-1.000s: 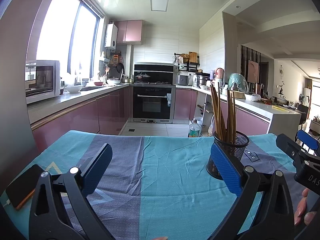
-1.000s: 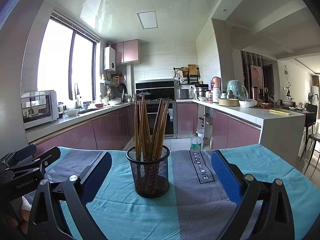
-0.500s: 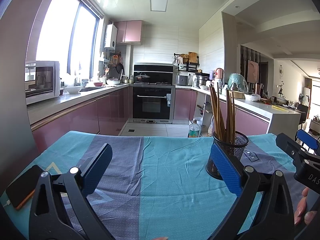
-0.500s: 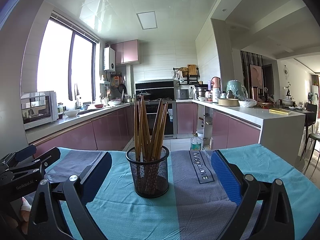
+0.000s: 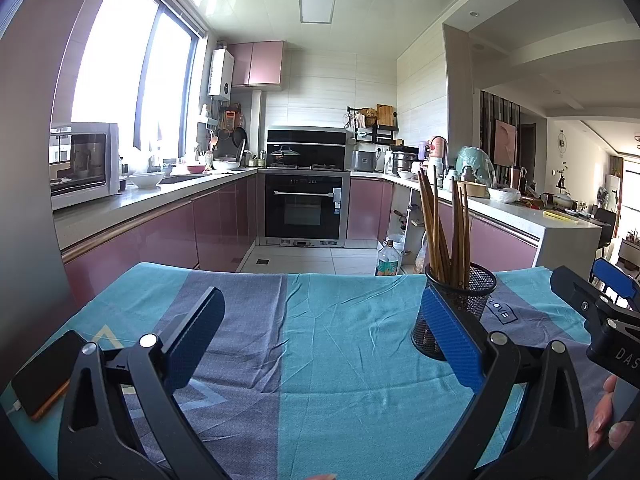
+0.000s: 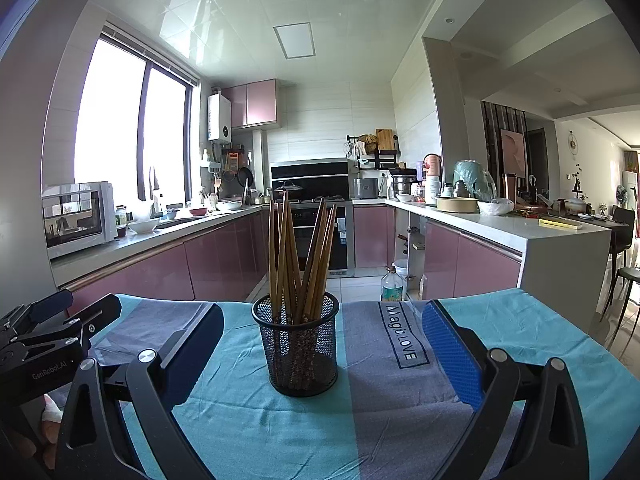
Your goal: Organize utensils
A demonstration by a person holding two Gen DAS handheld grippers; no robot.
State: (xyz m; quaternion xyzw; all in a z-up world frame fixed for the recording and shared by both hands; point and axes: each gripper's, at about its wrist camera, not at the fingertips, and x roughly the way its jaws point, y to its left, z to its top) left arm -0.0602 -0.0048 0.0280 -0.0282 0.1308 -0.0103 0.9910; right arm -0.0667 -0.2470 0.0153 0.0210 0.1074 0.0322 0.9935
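Observation:
A black mesh cup [image 6: 298,350] stands upright on the teal and grey tablecloth [image 6: 248,420], holding several brown wooden chopsticks [image 6: 296,256]. My right gripper [image 6: 320,344] is open and empty, with the cup just ahead between its blue-padded fingers. In the left wrist view the cup [image 5: 464,304] stands at the right, partly behind the right finger, chopsticks [image 5: 444,228] upright in it. My left gripper [image 5: 320,336] is open and empty over bare cloth. Each gripper shows at the edge of the other's view.
A dark phone [image 5: 42,374] lies on the cloth at the left edge. The table's far edge drops to a tiled kitchen floor with a plastic bottle [image 6: 392,284]. Pink cabinets, an oven and counters stand beyond.
Almost nothing has moved. The views shifted very slightly; both grippers stay open and the cup stays in place.

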